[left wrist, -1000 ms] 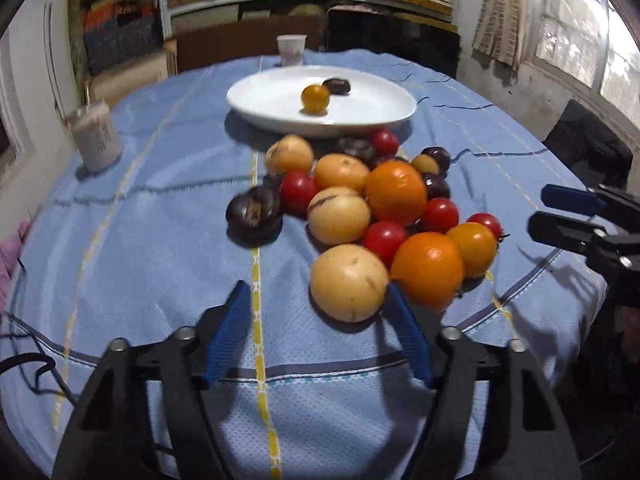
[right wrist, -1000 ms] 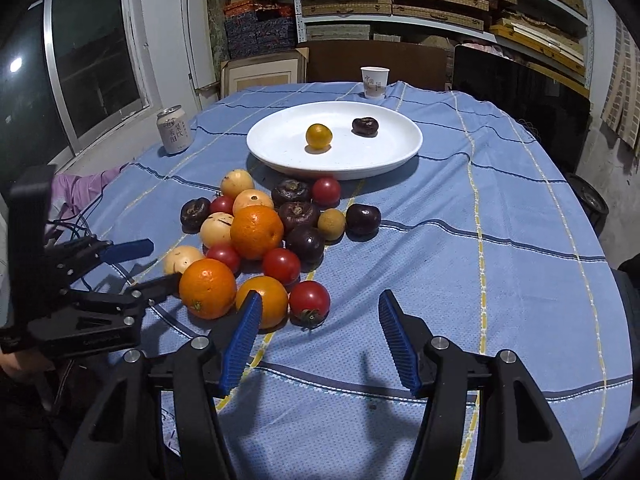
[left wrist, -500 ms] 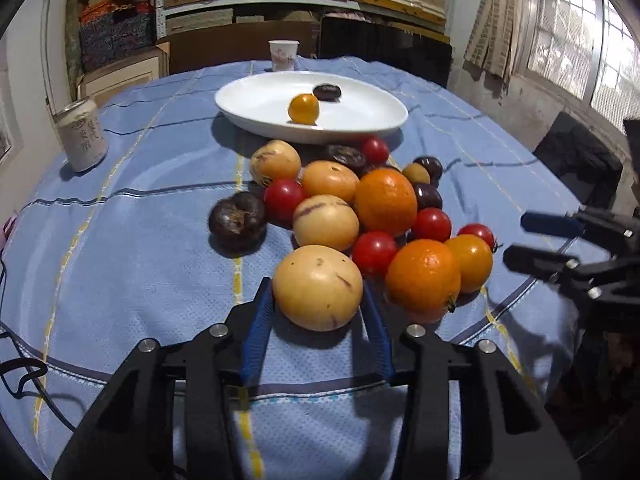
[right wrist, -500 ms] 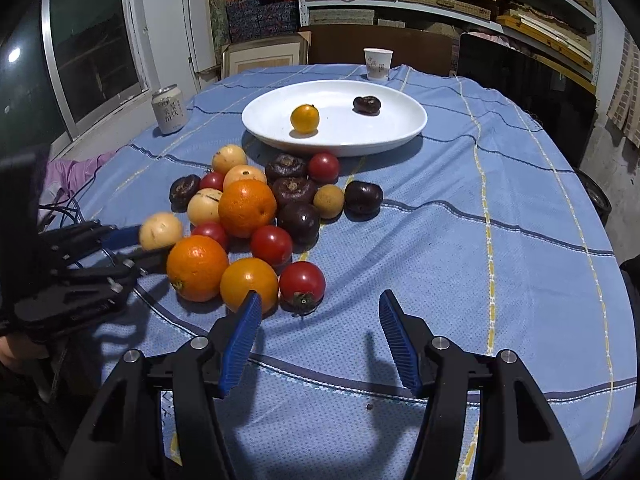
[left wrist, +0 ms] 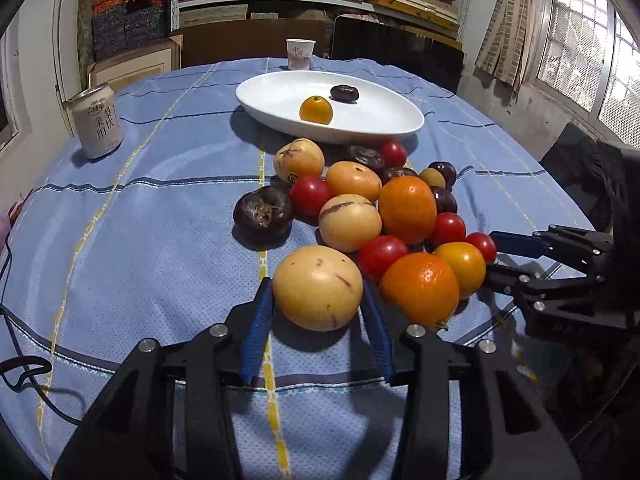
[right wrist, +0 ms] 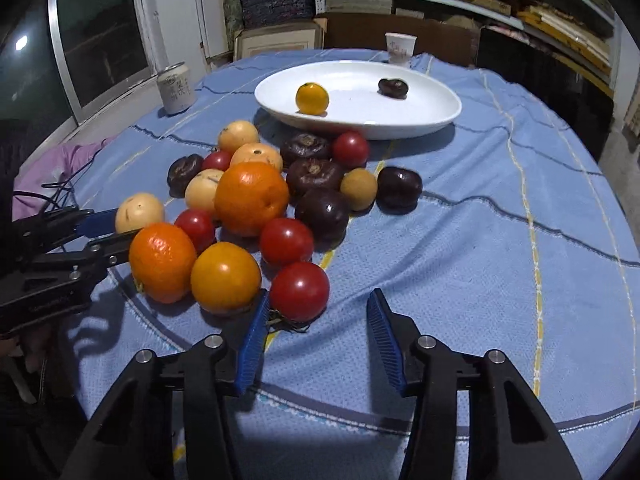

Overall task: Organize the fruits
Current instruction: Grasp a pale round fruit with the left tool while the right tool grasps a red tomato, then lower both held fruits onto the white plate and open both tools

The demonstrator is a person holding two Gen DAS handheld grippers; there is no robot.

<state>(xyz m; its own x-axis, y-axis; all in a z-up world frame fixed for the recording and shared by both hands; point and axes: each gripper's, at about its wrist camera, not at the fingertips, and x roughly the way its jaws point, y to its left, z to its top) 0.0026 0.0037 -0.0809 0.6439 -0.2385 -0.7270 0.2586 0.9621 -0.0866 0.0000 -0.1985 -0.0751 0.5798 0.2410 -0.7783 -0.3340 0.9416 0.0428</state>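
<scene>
My left gripper (left wrist: 318,304) is shut on a pale yellow fruit (left wrist: 318,287), which also shows in the right wrist view (right wrist: 139,212); it sits low over the blue cloth at the near edge of the fruit pile. My right gripper (right wrist: 316,312) is open, with a red tomato (right wrist: 299,291) just inside its left finger. The pile holds oranges (right wrist: 251,198), tomatoes and dark purple fruits (right wrist: 322,212). A white plate (right wrist: 432,118) behind the pile holds a small orange fruit (right wrist: 312,98) and a dark fruit (right wrist: 393,87).
A drink can (left wrist: 98,121) stands at the far left of the round table. A paper cup (left wrist: 300,53) stands behind the plate. A black cable (left wrist: 24,368) lies at the left table edge. Shelves, a chair and windows surround the table.
My left gripper closed its fingers onto the pale yellow fruit. My right gripper moved forward toward the red tomato at the pile's near edge and stayed open.
</scene>
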